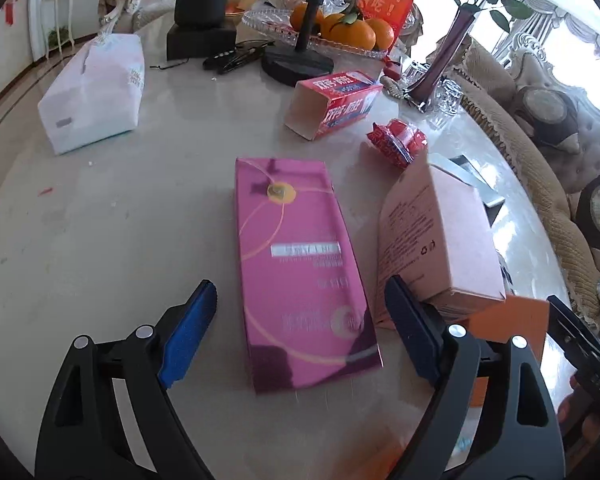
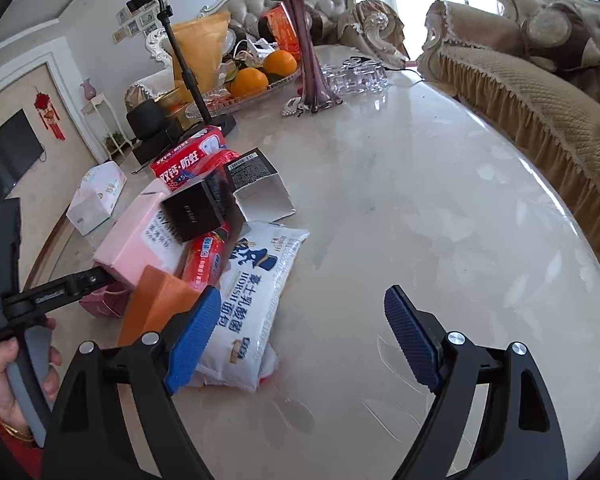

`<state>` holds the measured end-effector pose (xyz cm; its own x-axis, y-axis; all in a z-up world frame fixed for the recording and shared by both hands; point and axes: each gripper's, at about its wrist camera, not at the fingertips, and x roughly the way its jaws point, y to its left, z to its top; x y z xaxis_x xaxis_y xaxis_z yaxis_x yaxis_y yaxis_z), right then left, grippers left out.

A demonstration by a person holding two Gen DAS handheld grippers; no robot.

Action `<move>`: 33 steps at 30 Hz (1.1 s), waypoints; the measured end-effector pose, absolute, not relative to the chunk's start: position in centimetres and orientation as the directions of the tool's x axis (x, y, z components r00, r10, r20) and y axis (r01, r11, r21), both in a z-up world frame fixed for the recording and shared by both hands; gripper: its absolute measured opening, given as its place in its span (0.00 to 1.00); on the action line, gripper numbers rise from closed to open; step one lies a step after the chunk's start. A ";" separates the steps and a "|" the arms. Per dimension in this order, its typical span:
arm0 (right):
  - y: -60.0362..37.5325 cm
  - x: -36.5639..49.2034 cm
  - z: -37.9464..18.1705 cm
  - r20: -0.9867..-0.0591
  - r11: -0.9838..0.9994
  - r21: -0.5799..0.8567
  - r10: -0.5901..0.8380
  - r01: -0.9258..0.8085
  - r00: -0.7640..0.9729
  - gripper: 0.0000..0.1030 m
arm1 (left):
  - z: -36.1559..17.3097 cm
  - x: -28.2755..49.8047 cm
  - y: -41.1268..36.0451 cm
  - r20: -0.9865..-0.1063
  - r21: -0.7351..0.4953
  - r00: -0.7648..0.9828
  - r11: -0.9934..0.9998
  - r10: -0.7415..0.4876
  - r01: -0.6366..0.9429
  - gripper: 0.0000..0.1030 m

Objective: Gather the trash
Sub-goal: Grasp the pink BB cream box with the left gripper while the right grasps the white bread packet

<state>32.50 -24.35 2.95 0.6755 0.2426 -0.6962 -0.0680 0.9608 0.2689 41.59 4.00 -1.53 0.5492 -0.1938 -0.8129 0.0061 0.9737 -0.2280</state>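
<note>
Left wrist view: our left tool (image 1: pixel 296 316) hangs released, jaws wide and empty, straddling the near end of the magenta box (image 1: pixel 300 264) flat on the desk (image 1: pixel 120 220). Its long axis runs straight away from us, in line with the fingers, so we judge a short drop would clamp across its narrow width. Right wrist view: our right tool (image 2: pixel 304 320) is released too, nothing between the pads; the white snack bag (image 2: pixel 252 300) lies beside its left finger (image 2: pixel 194 336), bare desk ahead.
</note>
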 end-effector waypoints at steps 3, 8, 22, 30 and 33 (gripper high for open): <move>-24.0 33.3 3.0 -0.714 0.959 0.275 0.255 -0.074 0.652 0.78 | -1.5 42.0 4.2 -0.812 -0.214 0.558 0.977 -0.169 -0.017 0.81; -23.7 35.7 2.5 -0.765 0.941 0.336 0.298 -0.041 0.571 0.78 | -1.7 41.6 4.7 -0.808 -0.170 0.573 0.986 -0.135 -0.007 0.81; -20.7 37.3 2.2 -0.860 0.967 0.229 0.254 -0.109 0.443 0.34 | -1.9 41.8 3.3 -0.804 0.018 0.595 0.999 -0.007 0.035 0.55; -23.1 34.2 3.6 -0.760 0.909 0.403 0.395 -0.104 0.516 0.29 | -1.0 39.4 6.3 -0.784 -0.175 0.601 0.984 -0.154 0.024 0.55; -24.9 31.5 5.1 -0.705 0.883 0.459 0.431 -0.101 0.564 0.29 | 0.5 36.2 7.6 -0.749 -0.215 0.634 0.976 -0.189 0.037 0.55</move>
